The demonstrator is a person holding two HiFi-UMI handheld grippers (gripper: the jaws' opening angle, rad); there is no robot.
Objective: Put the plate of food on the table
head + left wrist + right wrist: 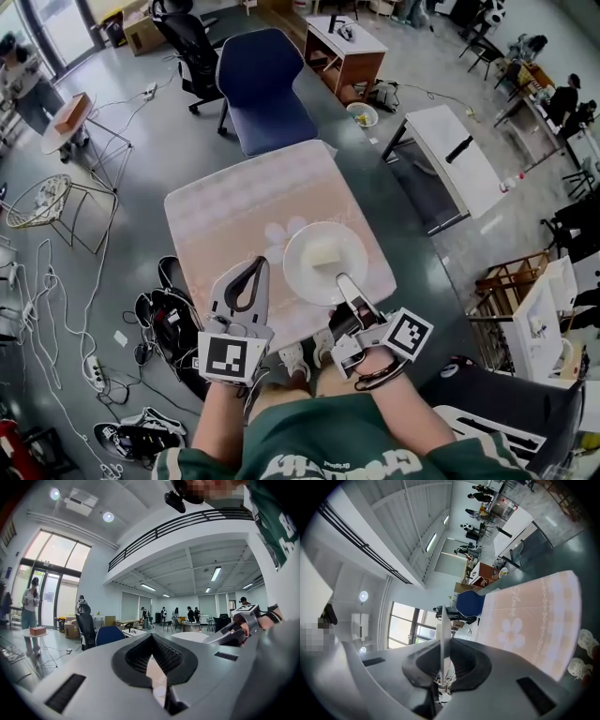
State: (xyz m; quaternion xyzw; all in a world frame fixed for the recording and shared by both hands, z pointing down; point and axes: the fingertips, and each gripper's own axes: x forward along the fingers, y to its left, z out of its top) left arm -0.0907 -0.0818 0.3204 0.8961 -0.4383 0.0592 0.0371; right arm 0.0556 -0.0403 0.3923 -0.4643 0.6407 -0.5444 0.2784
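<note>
A white plate [305, 272] carrying a pale block of food [325, 253] rests on the near right part of the square table with a pink flowered cloth [234, 202]. My right gripper [343, 279] is shut on the plate's near rim. In the right gripper view the rim [442, 630] stands edge-on between the jaws, with the cloth [534, 620] beside it. My left gripper [260, 263] hovers over the cloth just left of the plate, tips together and holding nothing. The left gripper view shows its closed tips [150, 637] and the plate [190, 637] off to the right.
A blue chair [267, 89] stands at the table's far side, with a black office chair [192, 47] behind it. Shoes and cables [159, 314] litter the floor at the left. A white desk [450, 155] stands to the right, and a dark chair [506, 398] is at my near right.
</note>
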